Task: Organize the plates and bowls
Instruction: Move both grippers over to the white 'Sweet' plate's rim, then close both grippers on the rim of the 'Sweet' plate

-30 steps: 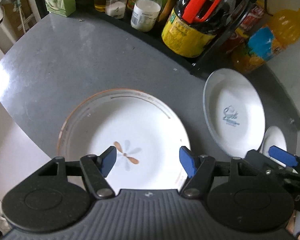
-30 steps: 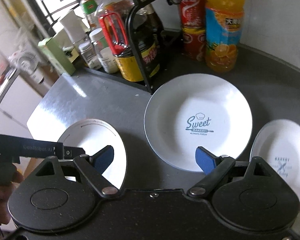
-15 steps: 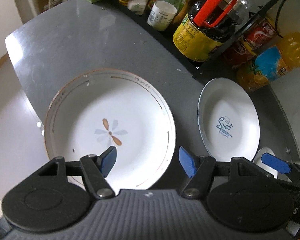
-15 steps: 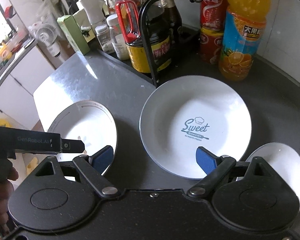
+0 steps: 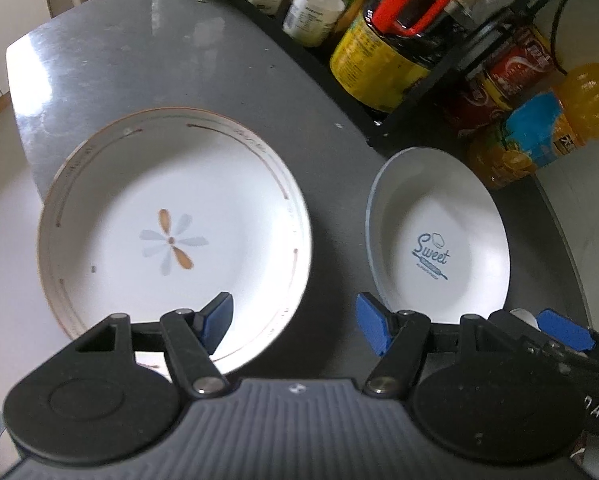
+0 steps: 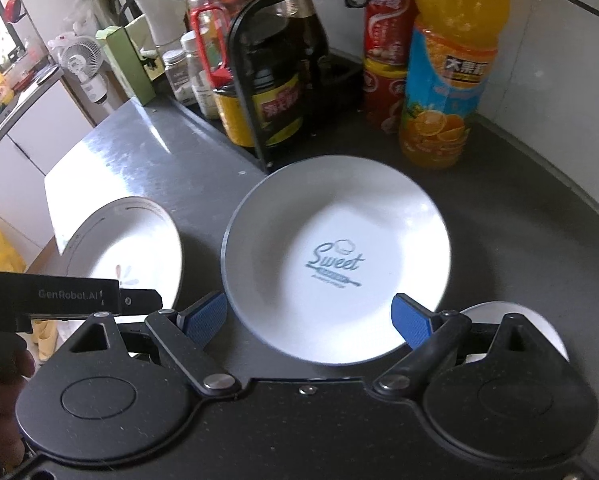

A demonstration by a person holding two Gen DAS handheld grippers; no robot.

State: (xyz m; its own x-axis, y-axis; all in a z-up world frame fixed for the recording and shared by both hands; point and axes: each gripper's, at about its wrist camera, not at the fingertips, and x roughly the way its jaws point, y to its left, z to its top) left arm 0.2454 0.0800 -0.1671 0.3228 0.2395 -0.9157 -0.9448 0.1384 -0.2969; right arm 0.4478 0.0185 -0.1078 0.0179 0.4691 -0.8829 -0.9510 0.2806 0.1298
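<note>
Grey worktop point(image 5: 147, 80) carries everything unstacked, so sorting looks barely begun. Nearest, left gripper point(image 5: 293, 322) and right gripper point(image 6: 309, 320) hover with fingers spread wide, empty. Beyond: flower plate point(image 5: 171, 236) at left, Sweet bowl point(image 6: 335, 260) centre, small dish point(image 6: 547, 332) lower right.

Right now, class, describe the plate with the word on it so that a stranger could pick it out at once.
Start at the black rack of bottles at the back of the grey counter, with the orange juice bottle beside it. Just in front lies a white plate, the middle of three dishes. It alone has "Sweet" printed in blue at its centre; the plate to its left has a flower instead.
</note>
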